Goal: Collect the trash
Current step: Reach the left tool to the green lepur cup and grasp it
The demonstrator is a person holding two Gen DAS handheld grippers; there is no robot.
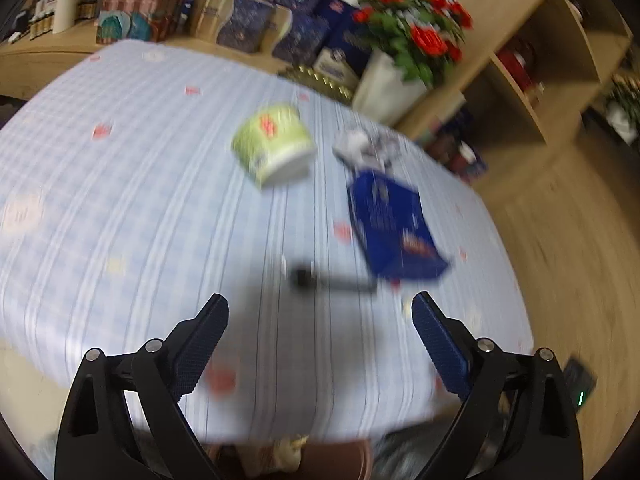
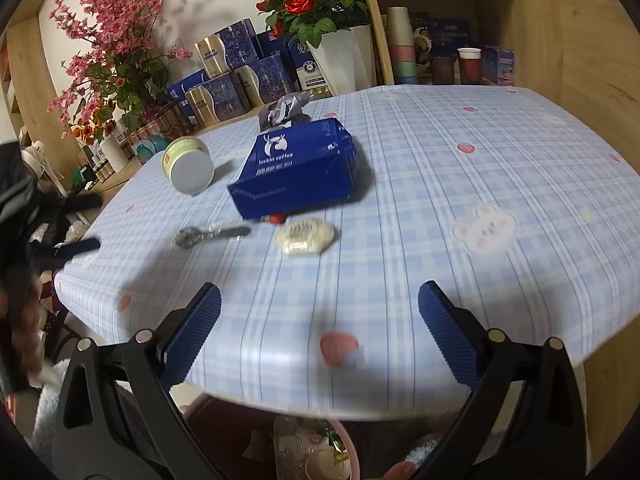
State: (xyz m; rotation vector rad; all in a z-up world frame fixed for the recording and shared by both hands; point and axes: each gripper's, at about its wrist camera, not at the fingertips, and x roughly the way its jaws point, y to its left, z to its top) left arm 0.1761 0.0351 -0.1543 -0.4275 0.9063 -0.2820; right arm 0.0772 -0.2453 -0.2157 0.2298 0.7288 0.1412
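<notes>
On the table [image 2: 440,184], cup [image 2: 188,166] lies left of box [image 2: 296,168], spoon [image 2: 212,235] before them.

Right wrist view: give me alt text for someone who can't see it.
The right gripper hangs open and empty over a blue checked tablecloth. Ahead lie a blue coffee bag, a tipped green cup, a wrapped spoon and a pale packet; a bin of trash sits below the table edge.

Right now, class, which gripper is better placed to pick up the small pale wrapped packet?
Probably right gripper: open, empty, the packet just ahead. The left gripper's view doesn't show it.
</notes>
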